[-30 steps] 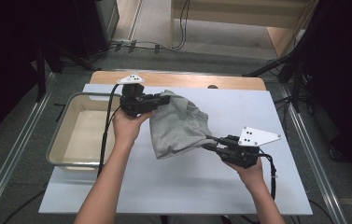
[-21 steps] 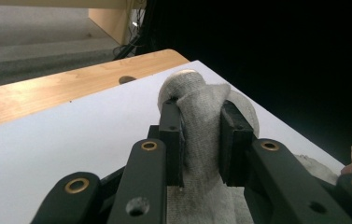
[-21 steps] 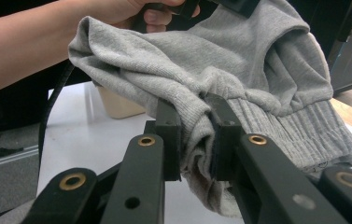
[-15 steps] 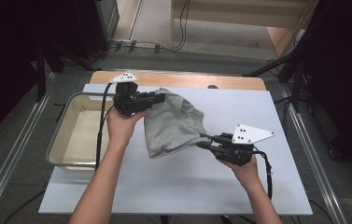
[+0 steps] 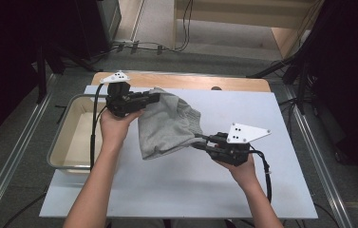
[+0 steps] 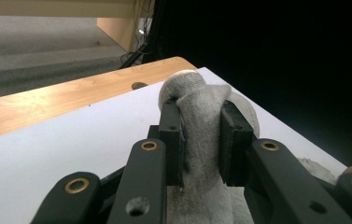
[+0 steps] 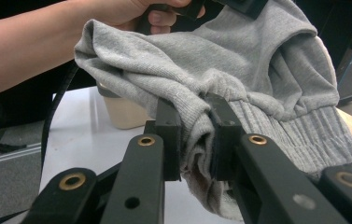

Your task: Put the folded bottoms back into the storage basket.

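- My left gripper (image 5: 154,97) is pinching a bunched fold of the grey garment (image 5: 167,126); in the left gripper view the knit fabric (image 6: 201,135) is squeezed between both jaws, with a rounded lump of it poking out past the tips.
- My right gripper (image 5: 204,141) is clamped on the opposite edge; the right gripper view shows a thick roll of cloth (image 7: 197,121) caught between its jaws, with the ribbed cuff (image 7: 299,140) hanging just to the right of them.
- The garment hangs between the two grippers, sagging below the line that joins them. Its lowest fold seems to brush the white table (image 5: 281,180), though from the high view I can't be sure it touches.
- The metal tray (image 5: 58,152) sits just outside my left gripper, on the side away from the cloth. I judge the step in hand to be carrying or spreading the garment held at two points.
- To do it well, I'd keep both pinches firm and move the hands together, so neither fold is dragged out.
- I'd hold the grippers level with each other; a drop on one side would let the bulk slide towards that jaw.
- The right pinch holds several layers, so I'd avoid any sharp tug there.
- I'd also keep the left gripper's cable (image 5: 93,128) clear of the hanging fabric.
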Demonstrator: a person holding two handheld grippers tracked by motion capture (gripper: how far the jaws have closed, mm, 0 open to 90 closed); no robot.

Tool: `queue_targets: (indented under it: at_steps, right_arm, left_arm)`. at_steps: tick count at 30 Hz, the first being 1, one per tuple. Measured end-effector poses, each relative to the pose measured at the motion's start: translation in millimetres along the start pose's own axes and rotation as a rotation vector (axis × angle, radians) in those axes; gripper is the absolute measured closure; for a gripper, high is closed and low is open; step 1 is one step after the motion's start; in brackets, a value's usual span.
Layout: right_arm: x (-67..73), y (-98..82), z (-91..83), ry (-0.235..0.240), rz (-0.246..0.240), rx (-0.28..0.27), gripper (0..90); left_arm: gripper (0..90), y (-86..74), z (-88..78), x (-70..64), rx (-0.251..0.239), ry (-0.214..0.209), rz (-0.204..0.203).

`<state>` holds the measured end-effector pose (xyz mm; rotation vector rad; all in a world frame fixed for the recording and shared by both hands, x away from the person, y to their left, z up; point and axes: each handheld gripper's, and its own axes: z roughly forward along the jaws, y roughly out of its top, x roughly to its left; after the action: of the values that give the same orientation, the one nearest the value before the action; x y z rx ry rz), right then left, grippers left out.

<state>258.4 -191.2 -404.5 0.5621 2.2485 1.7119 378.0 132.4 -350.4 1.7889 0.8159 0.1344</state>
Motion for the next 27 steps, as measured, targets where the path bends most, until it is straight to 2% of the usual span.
queue_targets:
  at_steps: [27]
  right_arm:
    - [4.0,18.3,30.7,0.041,-0.030,0.017,75.4]
  left_arm:
    - [74.6,0.3,-27.0,14.7,-0.014,0.027,0.003]
